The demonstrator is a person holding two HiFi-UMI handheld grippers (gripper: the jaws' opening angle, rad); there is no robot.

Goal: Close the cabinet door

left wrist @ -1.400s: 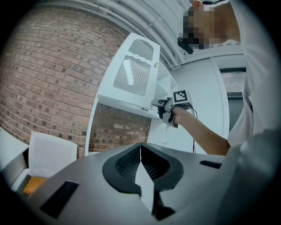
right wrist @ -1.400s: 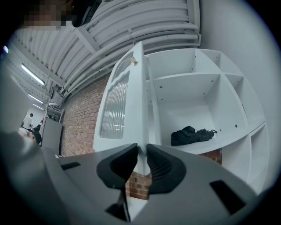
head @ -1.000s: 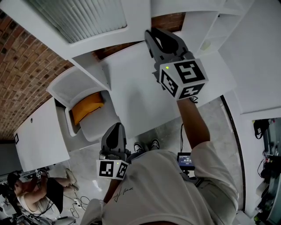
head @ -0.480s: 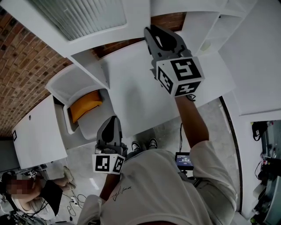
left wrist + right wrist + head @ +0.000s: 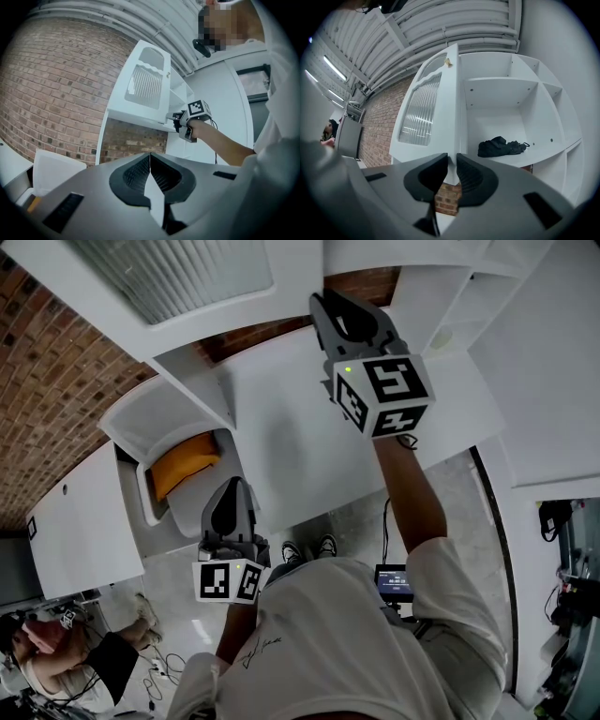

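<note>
The white cabinet door (image 5: pixel 178 277) with a ribbed glass pane stands swung out from the open cabinet (image 5: pixel 501 93). My right gripper (image 5: pixel 323 306) is raised to the door's lower corner, its jaws nearly together with the door's thin edge (image 5: pixel 452 140) pinched between them. The left gripper view shows that same door (image 5: pixel 145 89) with the right gripper (image 5: pixel 180 123) at its bottom edge. My left gripper (image 5: pixel 230 498) hangs low near the person's waist, shut (image 5: pixel 150 157), with nothing in it.
A black cloth bundle (image 5: pixel 501 146) lies on a shelf inside the cabinet. Below are a white chair with an orange cushion (image 5: pixel 183 465), a white table (image 5: pixel 84 531) and a brick wall (image 5: pixel 47 362). Another person (image 5: pixel 56 643) sits at the lower left.
The left gripper has drifted slightly left and up. The right gripper has stayed at the door's edge with hardly any movement.
</note>
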